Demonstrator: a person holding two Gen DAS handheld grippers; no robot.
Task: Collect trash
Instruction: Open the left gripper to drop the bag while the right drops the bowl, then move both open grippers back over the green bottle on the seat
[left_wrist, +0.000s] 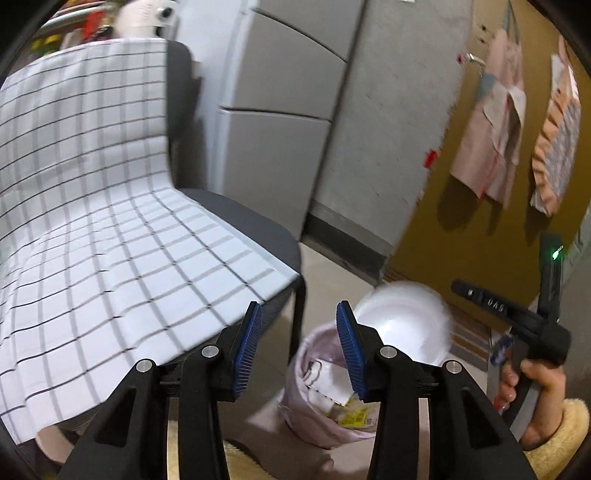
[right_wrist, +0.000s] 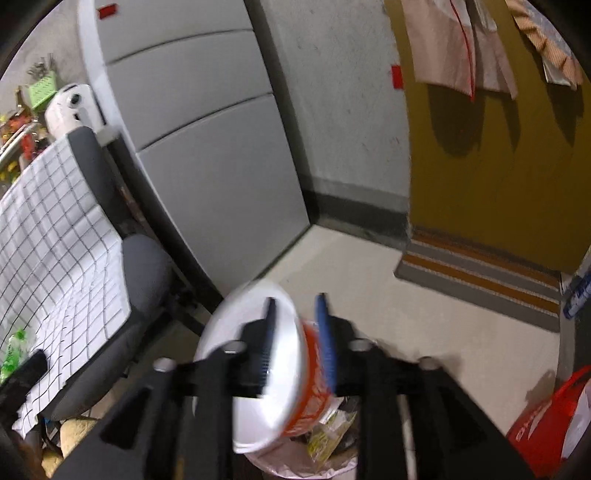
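Note:
My right gripper (right_wrist: 295, 343) is shut on the rim of a white paper bowl with an orange printed side (right_wrist: 266, 369), held tilted just above a pale pink trash bag (right_wrist: 295, 465) that holds wrappers. In the left wrist view the bowl (left_wrist: 402, 325) hangs over the same bag (left_wrist: 314, 413), with the right gripper's body and the hand on it at the right. My left gripper (left_wrist: 299, 350) is open and empty, above the bag and beside the chair.
A grey chair (left_wrist: 258, 229) draped with a white checked cloth (left_wrist: 92, 221) stands at the left. A grey cabinet (right_wrist: 207, 147) and a wall are behind. A striped mat (right_wrist: 480, 273) lies by the yellow door. A red bag (right_wrist: 543, 421) sits at the right.

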